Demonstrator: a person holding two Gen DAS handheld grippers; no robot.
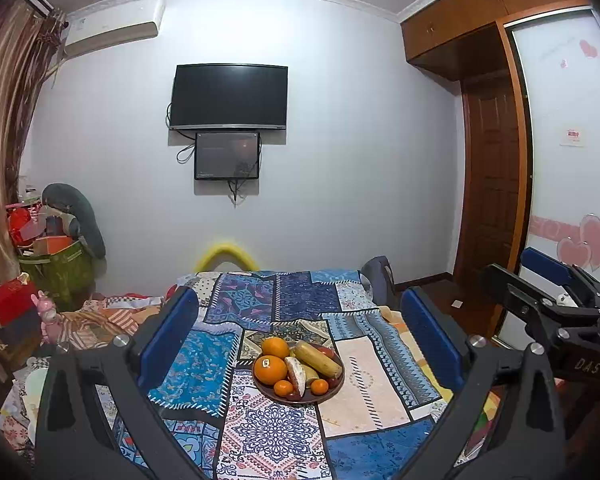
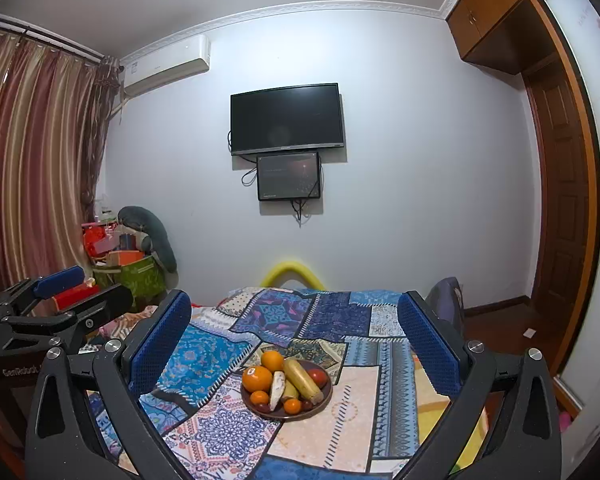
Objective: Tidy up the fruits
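A brown plate of fruit sits on a patchwork cloth. It holds two large oranges, small tangerines, a yellow-green banana-like fruit, a pale wedge and something red. My left gripper is open and empty, hovering short of the plate. My right gripper is likewise open and empty. Each gripper shows at the edge of the other's view, the right gripper and the left gripper.
The patchwork cloth covers a bed or table. A yellow foam arch stands behind it. Bags and boxes pile up at the left under curtains. A TV hangs on the wall; wardrobe and door lie right.
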